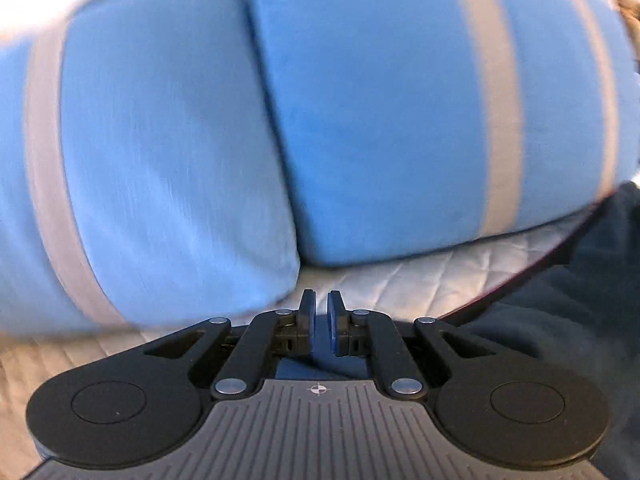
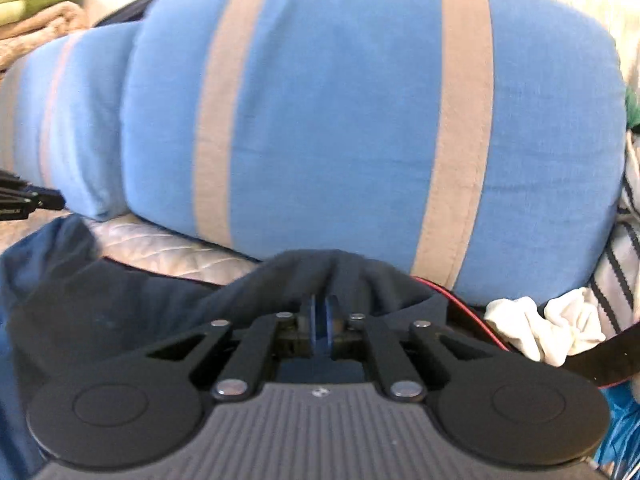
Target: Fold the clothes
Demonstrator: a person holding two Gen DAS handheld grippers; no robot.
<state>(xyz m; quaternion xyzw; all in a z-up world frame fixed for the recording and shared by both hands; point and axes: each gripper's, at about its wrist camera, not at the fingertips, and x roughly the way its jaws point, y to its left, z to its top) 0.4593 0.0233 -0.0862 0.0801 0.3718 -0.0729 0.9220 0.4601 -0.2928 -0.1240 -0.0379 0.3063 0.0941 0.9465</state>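
Note:
A dark navy garment [image 2: 132, 308] lies bunched on a white quilted bed [image 2: 160, 248] in front of two blue pillows with grey stripes [image 2: 340, 120]. My right gripper [image 2: 321, 308] is shut on a raised fold of the dark garment. In the left wrist view the same garment [image 1: 560, 300] lies at the right, off the fingers. My left gripper [image 1: 320, 304] is nearly closed with a thin gap and holds nothing; it hovers over the quilt [image 1: 400, 280] just before the blue pillows [image 1: 200, 140].
A crumpled white cloth [image 2: 532, 320] and a striped white garment [image 2: 620, 272] lie at the right. Folded green and beige cloths [image 2: 32, 8] sit at the far left. A black strap with red edging [image 2: 600, 356] runs at the right. The left gripper's edge [image 2: 24, 200] shows at the left.

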